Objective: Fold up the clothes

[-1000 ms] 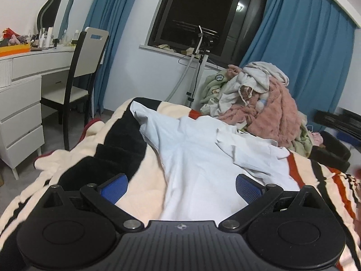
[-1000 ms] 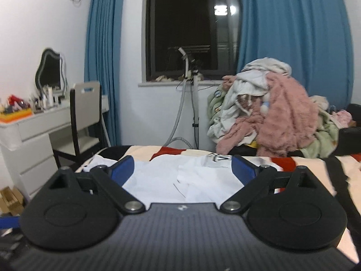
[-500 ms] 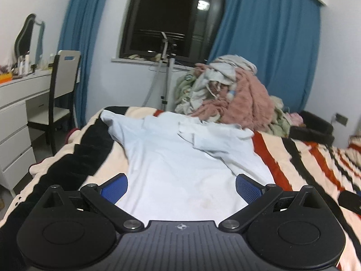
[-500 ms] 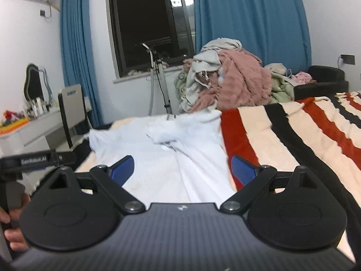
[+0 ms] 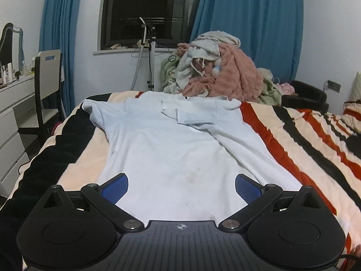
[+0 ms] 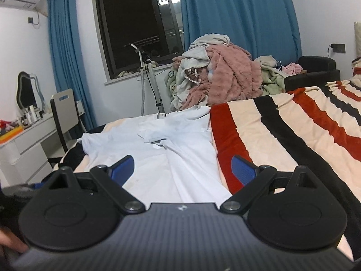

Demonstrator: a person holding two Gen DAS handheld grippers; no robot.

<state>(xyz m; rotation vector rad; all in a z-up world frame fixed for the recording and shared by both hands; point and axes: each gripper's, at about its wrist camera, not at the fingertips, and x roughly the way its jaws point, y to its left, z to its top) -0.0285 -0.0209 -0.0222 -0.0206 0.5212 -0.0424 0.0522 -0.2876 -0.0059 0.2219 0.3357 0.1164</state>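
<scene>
A pale blue short-sleeved shirt (image 5: 171, 149) lies flat on the striped blanket (image 5: 304, 135), collar toward the far end. Its right side and sleeve are folded in over the body; its left sleeve spreads out. My left gripper (image 5: 181, 186) is open and empty, just above the shirt's near hem. My right gripper (image 6: 182, 167) is open and empty over the shirt (image 6: 171, 158) near its right edge, where it meets the blanket (image 6: 282, 131).
A heap of clothes (image 5: 216, 67) with a pink fleece is piled beyond the bed's far end. A garment steamer pole (image 5: 151, 63) stands by the window. A white dresser (image 5: 13, 117) and a chair (image 5: 47, 85) stand left of the bed.
Both grippers have swung right and settled at the near end of the shirt. The shirt now lies lengthwise in front of both, and both grippers stay open.
</scene>
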